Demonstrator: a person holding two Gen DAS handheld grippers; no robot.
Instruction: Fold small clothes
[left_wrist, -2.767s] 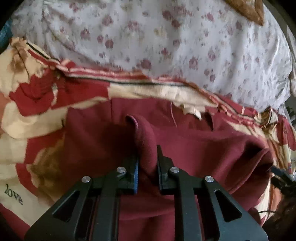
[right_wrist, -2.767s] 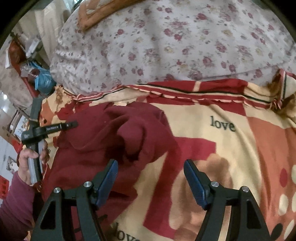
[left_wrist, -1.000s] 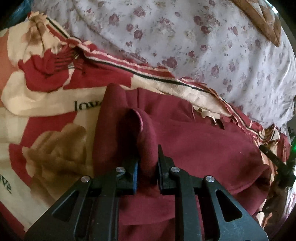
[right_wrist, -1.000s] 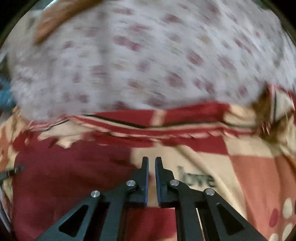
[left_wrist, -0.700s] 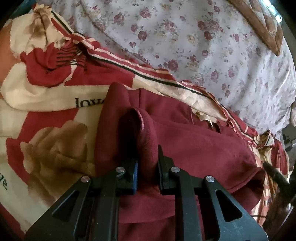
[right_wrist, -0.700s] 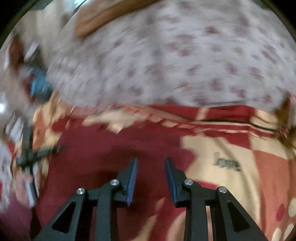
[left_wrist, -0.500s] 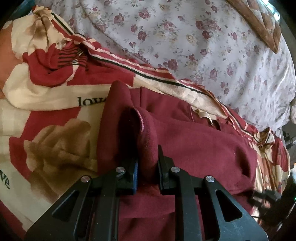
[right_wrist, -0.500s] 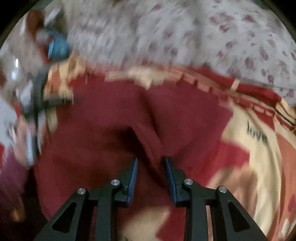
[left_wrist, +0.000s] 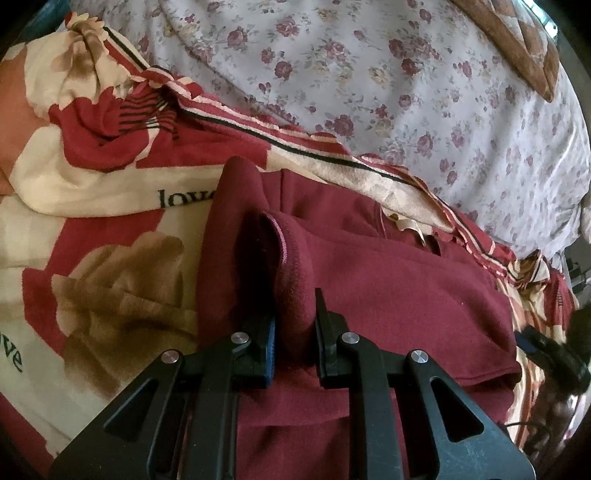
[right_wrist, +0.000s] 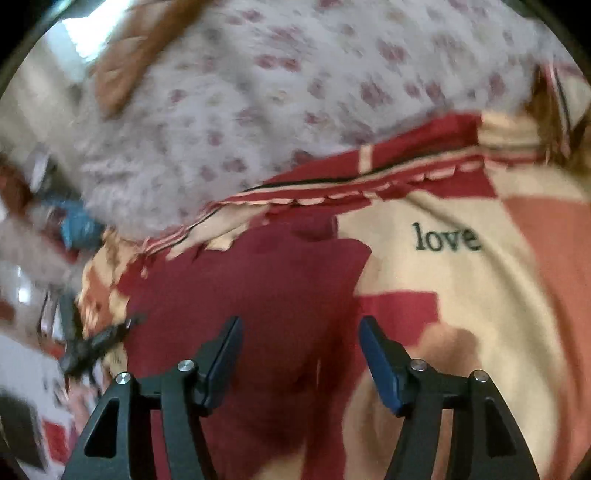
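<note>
Maroon garment (left_wrist: 388, 280) bunched on patterned blanket (left_wrist: 92, 221), left gripper (left_wrist: 294, 332) pinching its fold, right gripper (right_wrist: 301, 354) spread wide, empty

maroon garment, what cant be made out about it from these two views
- Left wrist view: the maroon garment runs under the left gripper and off the bottom edge, so its near part is hidden.
- Right wrist view: motion blur smears its folds and edges; the open right gripper covers its lower part.
- Either view: what kind of garment it is cannot be told.
</note>
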